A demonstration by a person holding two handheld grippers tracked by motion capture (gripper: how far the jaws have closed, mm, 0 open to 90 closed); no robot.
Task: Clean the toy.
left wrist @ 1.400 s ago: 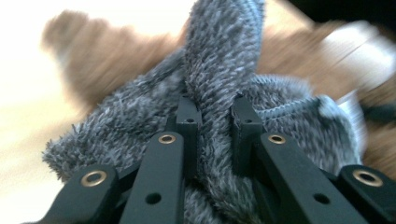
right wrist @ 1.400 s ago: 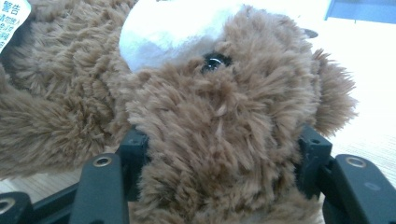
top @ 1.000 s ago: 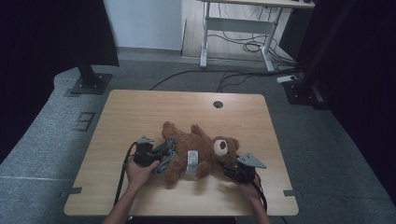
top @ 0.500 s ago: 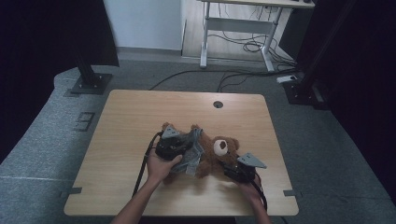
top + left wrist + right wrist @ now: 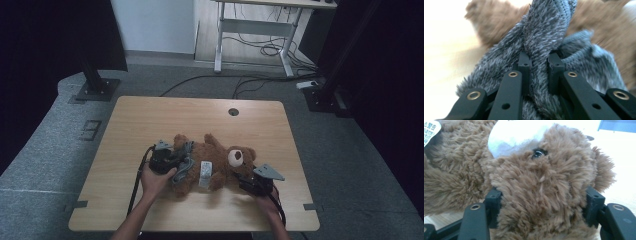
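Left gripper (image 5: 539, 60) drew leftward; its view shows pinched grey cloth (image 5: 544, 32).

A lab or studio for recording: a lone wooden table (image 5: 150, 120) on grey carpet (image 5: 65, 125), black curtains (image 5: 45, 40) hung around it, stand bases (image 5: 95, 89) on the floor, and a desk (image 5: 260, 20) with loose cables (image 5: 260, 47) behind.

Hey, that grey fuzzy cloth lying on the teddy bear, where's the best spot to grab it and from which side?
Grip the grey cloth at its raised fold, coming from the bear's leg end, at the left of the table. The fold stands up narrow enough for two jaws, and the left gripper is already shut on it there.
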